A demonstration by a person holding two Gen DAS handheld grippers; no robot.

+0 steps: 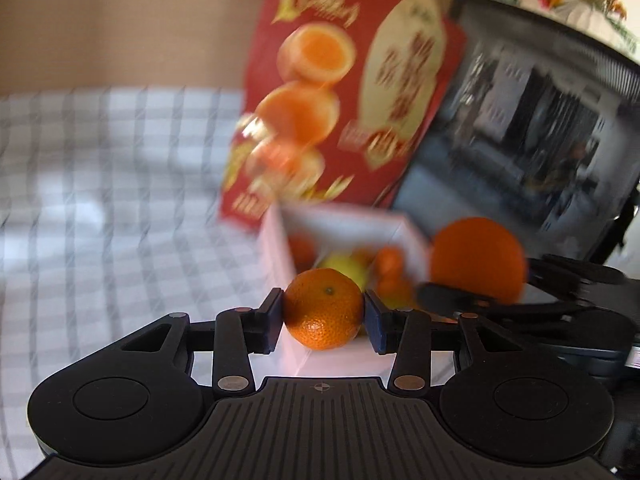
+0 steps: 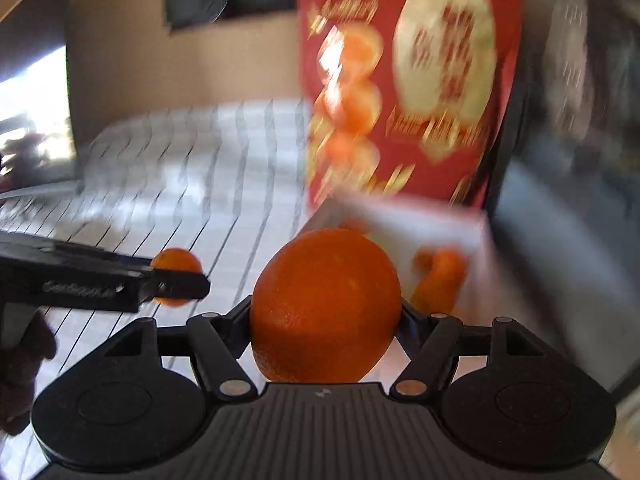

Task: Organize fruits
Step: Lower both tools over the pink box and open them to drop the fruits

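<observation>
My left gripper is shut on a small mandarin and holds it just in front of a white box with several fruits inside, among them a yellow one. My right gripper is shut on a large orange, which also shows in the left wrist view beside the box. In the right wrist view the white box lies just ahead, and the left gripper with the mandarin is at the left. Both views are blurred.
A red fruit carton stands upright behind the white box. A black appliance with a glass door is at the right. A grey-checked tablecloth covers the table. A brown wall is behind.
</observation>
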